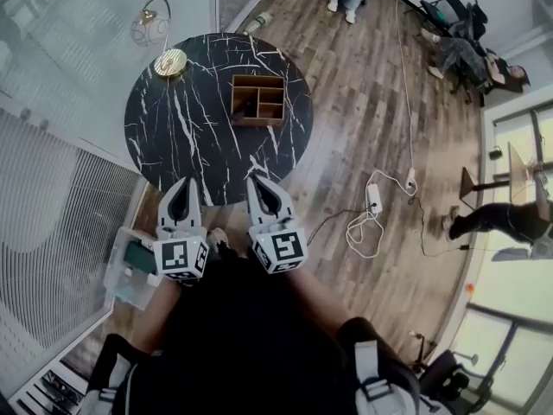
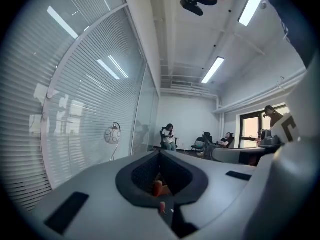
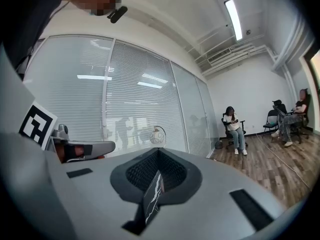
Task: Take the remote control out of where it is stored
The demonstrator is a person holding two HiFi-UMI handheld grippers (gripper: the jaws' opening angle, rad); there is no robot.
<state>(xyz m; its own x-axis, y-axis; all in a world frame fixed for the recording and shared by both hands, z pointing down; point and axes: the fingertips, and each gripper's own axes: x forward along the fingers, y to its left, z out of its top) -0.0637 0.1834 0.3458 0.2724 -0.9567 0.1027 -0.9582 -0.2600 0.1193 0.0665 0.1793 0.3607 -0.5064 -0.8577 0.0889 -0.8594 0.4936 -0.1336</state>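
a: state of the hand-held grippers?
b: left hand-held gripper has its jaws fully together with nothing between them. right hand-held gripper is the same, closed and empty. they're side by side and roughly level over the near edge of the round black marble worktop.
a: remote?
b: can't make it out in any view. the wooden organiser sits right of centre on the worktop, well apart from both grippers. its compartments are too dark and small to read.
a: anything else on the worktop?
b: gold lamp base at the far left edge, with its globe hanging just beyond. on the floor, a clear plastic bin is near left, beside the left gripper, and a power strip with cable lies to the right.
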